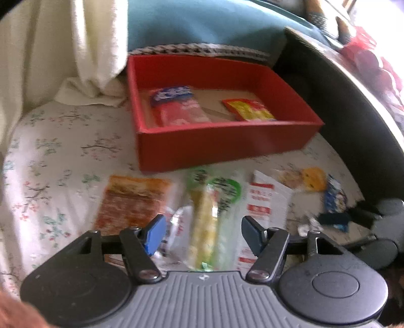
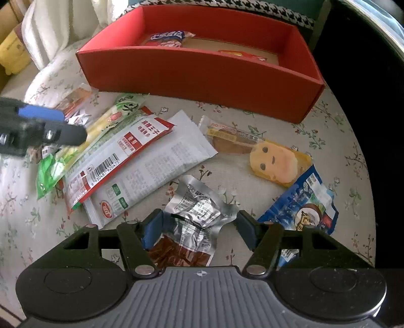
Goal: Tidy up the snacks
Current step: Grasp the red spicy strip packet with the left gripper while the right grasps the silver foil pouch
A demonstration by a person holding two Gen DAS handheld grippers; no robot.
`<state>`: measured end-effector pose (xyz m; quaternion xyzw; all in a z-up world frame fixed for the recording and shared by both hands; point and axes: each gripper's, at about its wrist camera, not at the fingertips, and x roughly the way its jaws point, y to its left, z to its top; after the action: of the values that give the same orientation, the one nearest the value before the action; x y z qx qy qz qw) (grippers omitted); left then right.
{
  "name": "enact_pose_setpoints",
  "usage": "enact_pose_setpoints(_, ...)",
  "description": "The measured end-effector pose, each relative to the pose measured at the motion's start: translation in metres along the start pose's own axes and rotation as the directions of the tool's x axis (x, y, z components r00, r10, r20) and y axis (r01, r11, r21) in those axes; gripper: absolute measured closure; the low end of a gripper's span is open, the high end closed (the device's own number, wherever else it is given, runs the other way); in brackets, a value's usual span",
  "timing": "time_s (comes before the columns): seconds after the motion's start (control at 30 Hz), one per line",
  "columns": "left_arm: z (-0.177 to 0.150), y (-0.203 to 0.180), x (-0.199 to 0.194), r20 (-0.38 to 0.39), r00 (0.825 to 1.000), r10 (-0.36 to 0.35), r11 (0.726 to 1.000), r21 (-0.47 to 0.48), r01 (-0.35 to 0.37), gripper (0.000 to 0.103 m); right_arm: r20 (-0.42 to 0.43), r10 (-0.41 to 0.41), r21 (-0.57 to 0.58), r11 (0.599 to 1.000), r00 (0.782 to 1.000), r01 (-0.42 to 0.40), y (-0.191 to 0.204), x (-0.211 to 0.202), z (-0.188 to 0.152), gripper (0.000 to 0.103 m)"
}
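A red box stands at the back of the round table and holds a pink-and-blue packet and a red-and-yellow packet. My left gripper is open above a green-and-yellow snack packet; it also shows in the right wrist view at the left. My right gripper is open, its fingers on either side of a crumpled silver packet. Loose on the cloth lie a white-and-red packet, a yellow face lollipop and a blue packet.
An orange packet lies left of the green one. A white towel hangs at the back left, with a teal cushion behind the box. The floral tablecloth curves down at the table's right edge.
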<state>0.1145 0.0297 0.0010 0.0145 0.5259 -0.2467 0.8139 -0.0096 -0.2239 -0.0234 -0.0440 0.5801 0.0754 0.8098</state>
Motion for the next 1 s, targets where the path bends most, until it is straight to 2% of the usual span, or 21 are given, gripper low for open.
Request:
enact_pose_setpoints(0.1, 0.003, 0.013, -0.003, 0.009, 0.997, 0.072, 0.997, -0.03, -0.072, 0.045, -0.002, 0.002, 0.012, 1.0, 1.0, -0.002, -0.003, 0.001, 0.0, 0.028)
enact_pose_setpoints(0.2, 0.003, 0.023, -0.002, 0.007, 0.994, 0.109, 0.992, -0.06, -0.108, 0.045, -0.003, 0.006, 0.016, 1.0, 1.0, -0.006, -0.004, 0.002, 0.0, 0.027)
enact_pose_setpoints(0.33, 0.003, 0.02, 0.003, 0.009, 0.984, 0.178, 0.984, -0.009, -0.177, 0.045, -0.004, 0.003, 0.016, 1.0, 1.0, -0.003, -0.003, 0.002, 0.0, 0.026)
enact_pose_setpoints(0.43, 0.005, 0.03, 0.003, 0.006, 0.977, 0.212, 0.977, -0.036, -0.212, 0.044, -0.003, 0.002, 0.015, 1.0, 1.0, -0.002, -0.002, 0.002, 0.0, 0.026)
enact_pose_setpoints(0.5, 0.009, 0.044, -0.001, 0.016, 0.977, 0.212, 0.975, -0.066, -0.21, 0.044, -0.003, 0.004, 0.016, 1.0, 1.0, -0.004, -0.003, 0.002, 0.0, 0.026)
enact_pose_setpoints(0.6, 0.007, 0.057, 0.004, -0.025, 0.986, 0.167, 0.979, -0.111, -0.169, 0.044, -0.004, 0.006, 0.015, 1.0, 1.0, -0.006, -0.003, 0.002, 0.001, 0.025)
enact_pose_setpoints(0.73, 0.006, 0.055, 0.011, -0.035, 0.986, 0.163, 0.983, -0.08, -0.165, 0.039, -0.004, 0.003, 0.015, 1.0, 1.0, -0.003, -0.002, 0.003, 0.001, 0.024)
enact_pose_setpoints(0.8, 0.007, 0.056, 0.014, -0.046, 0.988, 0.149, 0.985, -0.086, -0.153, 0.03, -0.004, 0.005, 0.017, 1.0, 1.0, -0.004, -0.002, 0.003, 0.001, 0.024)
enact_pose_setpoints(0.9, 0.005, 0.054, 0.02, -0.048, 0.981, 0.186, 0.98, -0.068, -0.189, 0.015, -0.005, 0.003, 0.014, 1.0, 1.0, -0.003, -0.001, 0.003, 0.001, 0.024)
enact_pose_setpoints(1.0, 0.004, 0.06, 0.021, -0.059, 0.985, 0.164, 0.98, -0.109, -0.169, 0.017, -0.003, 0.003, 0.012, 1.0, 1.0, -0.003, -0.001, 0.003, 0.001, 0.024)
